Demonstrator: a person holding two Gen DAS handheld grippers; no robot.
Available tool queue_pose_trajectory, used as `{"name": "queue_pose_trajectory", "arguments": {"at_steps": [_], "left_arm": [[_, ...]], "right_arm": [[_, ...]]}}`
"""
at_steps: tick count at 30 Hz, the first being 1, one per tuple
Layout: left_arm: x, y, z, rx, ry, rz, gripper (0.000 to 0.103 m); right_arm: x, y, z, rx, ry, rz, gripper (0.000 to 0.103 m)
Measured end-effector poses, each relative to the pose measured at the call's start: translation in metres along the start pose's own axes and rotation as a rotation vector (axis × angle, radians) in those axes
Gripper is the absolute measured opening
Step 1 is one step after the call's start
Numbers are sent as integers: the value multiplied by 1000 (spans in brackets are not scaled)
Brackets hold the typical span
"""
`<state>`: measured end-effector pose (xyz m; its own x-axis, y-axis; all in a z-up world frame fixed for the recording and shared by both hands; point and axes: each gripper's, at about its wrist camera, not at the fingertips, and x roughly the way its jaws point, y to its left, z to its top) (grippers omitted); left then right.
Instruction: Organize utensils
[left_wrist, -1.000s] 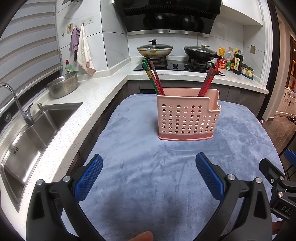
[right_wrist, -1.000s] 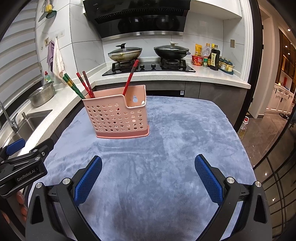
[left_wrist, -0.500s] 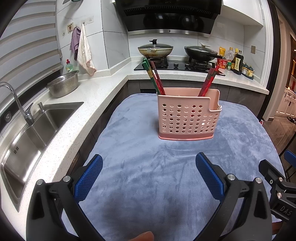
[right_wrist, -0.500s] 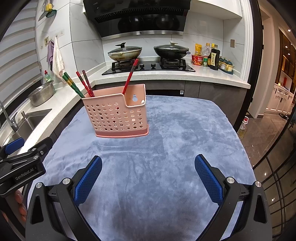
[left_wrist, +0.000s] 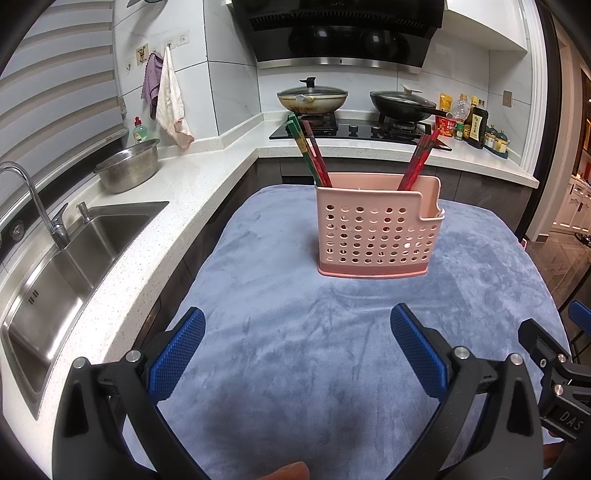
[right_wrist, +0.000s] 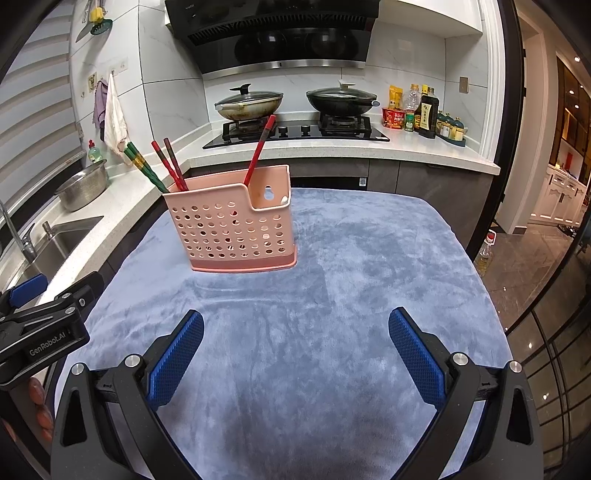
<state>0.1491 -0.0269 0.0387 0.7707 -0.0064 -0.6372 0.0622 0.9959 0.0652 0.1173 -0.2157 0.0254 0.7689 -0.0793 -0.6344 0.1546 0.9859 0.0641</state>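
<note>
We have both claws hovering low over the near part of the table (left_wrist: 280, 354), which is covered by a grey-blue plush cloth (right_wrist: 351, 295). Left claw (left_wrist: 297, 345) is spread wide, blue pads (left_wrist: 176, 356) well apart, nothing between them. Right claw (right_wrist: 295, 347) is the same: wide open, empty, pads (right_wrist: 417, 360) over bare cloth. From the right wrist view we see the left claw body at the left edge; from the left wrist view the right claw (left_wrist: 557, 373) shows at the right edge, so the two sit side by side, apart. The pink perforated utensil holder (left_wrist: 376, 229) stands upright on the cloth, toward the far middle of the table, well ahead of both claws and touching neither. In its left end we see green chopsticks (left_wrist: 303, 151) and dark red chopsticks (left_wrist: 317, 155) leaning left; toward its right end a bunch of red chopsticks (left_wrist: 419, 162) leans right. We cannot tell from either view which inner compartment each set sits in. Left of the table runs a white counter (left_wrist: 177, 192) with a steel sink (left_wrist: 74, 254), faucet (left_wrist: 33, 199) and a metal colander (left_wrist: 129, 170). At the back is a gas hob (right_wrist: 295, 133) with two lidded pans (right_wrist: 251, 105), with sauce bottles (right_wrist: 424, 112) to its right.
</note>
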Motion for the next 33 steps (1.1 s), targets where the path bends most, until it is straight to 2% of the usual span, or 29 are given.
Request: {"name": "queue_pose_trajectory", "arguments": {"at_steps": [33], "left_arm": [[-1, -2, -3, 5, 2, 15, 96]], "right_arm": [[2, -2, -6, 2, 6, 1, 97]]}}
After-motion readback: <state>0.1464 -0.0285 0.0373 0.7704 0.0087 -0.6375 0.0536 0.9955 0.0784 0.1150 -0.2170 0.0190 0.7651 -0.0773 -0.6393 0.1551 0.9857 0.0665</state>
